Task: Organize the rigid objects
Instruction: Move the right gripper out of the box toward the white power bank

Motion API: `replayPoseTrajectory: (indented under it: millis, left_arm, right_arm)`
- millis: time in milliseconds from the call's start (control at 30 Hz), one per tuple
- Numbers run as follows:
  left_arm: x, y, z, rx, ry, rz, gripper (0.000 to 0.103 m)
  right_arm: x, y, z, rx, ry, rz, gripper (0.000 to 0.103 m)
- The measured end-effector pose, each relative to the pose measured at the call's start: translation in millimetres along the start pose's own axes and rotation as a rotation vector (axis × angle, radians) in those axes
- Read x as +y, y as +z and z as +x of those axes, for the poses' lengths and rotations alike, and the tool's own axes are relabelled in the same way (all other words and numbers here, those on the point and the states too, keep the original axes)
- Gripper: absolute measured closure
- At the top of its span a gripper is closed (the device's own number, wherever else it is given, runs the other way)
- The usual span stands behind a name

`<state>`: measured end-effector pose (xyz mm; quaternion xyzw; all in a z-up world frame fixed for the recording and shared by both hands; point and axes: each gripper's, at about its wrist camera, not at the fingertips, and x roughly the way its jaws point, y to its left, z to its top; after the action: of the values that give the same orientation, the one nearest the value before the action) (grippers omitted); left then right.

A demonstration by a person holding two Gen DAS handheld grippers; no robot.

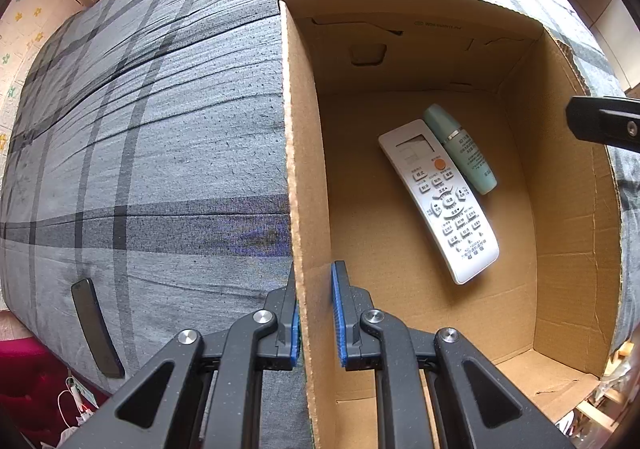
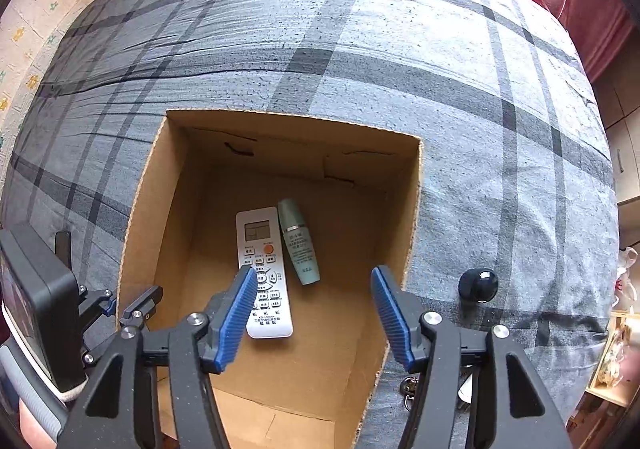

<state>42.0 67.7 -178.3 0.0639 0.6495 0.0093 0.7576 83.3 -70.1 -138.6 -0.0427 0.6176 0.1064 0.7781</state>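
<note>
A: Why does the cardboard box (image 2: pixel 280 381) sit steady on the bed (image 2: pixel 400 49)?
B: The left gripper (image 1: pixel 316 313) has its fingers clamped on the box's side wall, bracing it
A: And the right gripper (image 2: pixel 314 313)?
B: Its fingers stand apart, empty, above the air-conditioner remote (image 2: pixel 262 269) and green cosmetic bottle (image 2: pixel 300 245) lying side by side inside; a dark knob (image 2: pixel 478 285) waits outside

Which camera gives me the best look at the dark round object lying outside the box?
The right wrist view. The dark round object lies in plain sight on the plaid bedcover, right of the cardboard box. The left wrist view does not show it at all.
</note>
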Motion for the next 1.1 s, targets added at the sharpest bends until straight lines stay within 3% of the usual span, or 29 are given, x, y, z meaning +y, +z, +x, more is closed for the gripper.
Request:
replayPoseTrajectory:
  millis: [67,200,433,600,1100]
  left_arm:
    - [-1,0,0,-0.001,0.002,0.004,0.089]
    - [-1,0,-1,-0.002,0.001,0.008,0.089]
    - [-3,0,-2,-0.003,0.003,0.014,0.089]
    - [-4,1,-2,-0.001,0.003,0.019,0.089]
    - [-2,1,-1,0.001,0.002,0.020,0.089]
  right_arm:
    - [-6,-4,-5,-0.007,-0.010,0.006,0.036]
    - [-18,-12,-14,-0.029,-0.021,0.020,0.019]
    - [-43,-23,-29,-0.054,-0.038,0.063,0.004]
    - [-67,-34,-36,-0.058,-0.042,0.122,0.000]
    - [-151,-88,-32,-0.015,-0.138,0.315,0.000]
